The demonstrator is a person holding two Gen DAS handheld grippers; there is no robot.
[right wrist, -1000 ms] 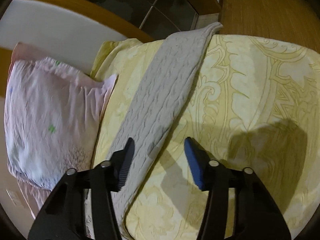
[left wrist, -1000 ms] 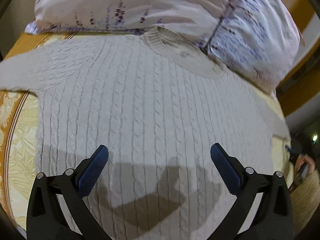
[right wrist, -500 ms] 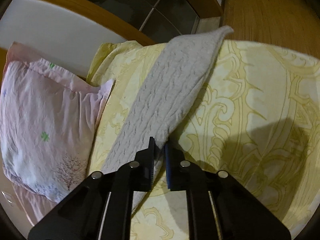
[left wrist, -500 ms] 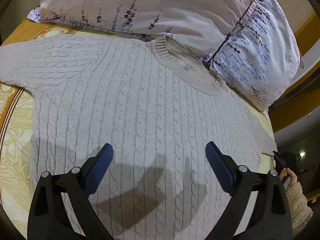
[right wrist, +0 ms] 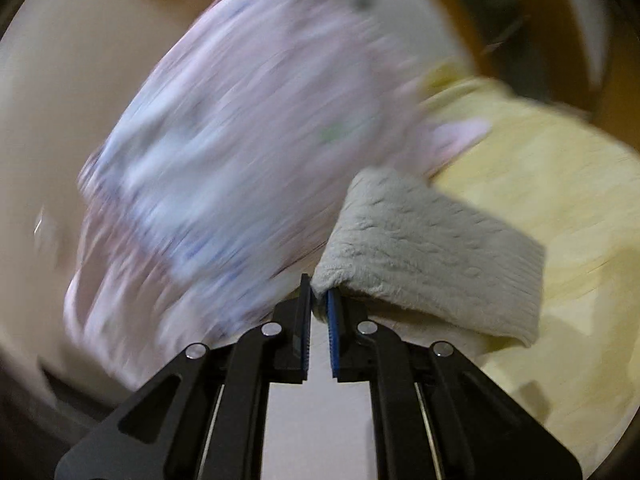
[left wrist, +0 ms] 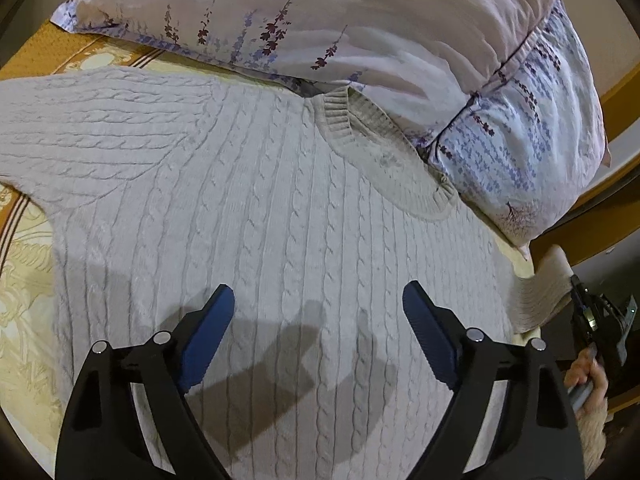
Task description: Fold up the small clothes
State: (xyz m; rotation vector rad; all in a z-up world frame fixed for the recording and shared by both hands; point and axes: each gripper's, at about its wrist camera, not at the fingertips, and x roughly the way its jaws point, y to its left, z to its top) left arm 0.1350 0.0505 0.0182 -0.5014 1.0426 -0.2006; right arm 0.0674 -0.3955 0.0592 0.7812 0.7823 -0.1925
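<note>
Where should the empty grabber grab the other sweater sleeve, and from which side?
Probably the spread sleeve, along its lower edge. It lies flat on the bedspread, so that edge gives the left gripper, whose jaws are closing on nothing, something to pinch. Come from the bedspread side, away from the pillow.

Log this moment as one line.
right gripper: shut on sweater sleeve, lifted | left gripper: closing, nothing between, above sweater

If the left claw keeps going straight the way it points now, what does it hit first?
Most likely the sweater. The left claw, its jaws closing with nothing between them, points down at the knitted front panel spread on the bedspread, below the collar. Nothing else appears in between, though depth is unclear.
</note>
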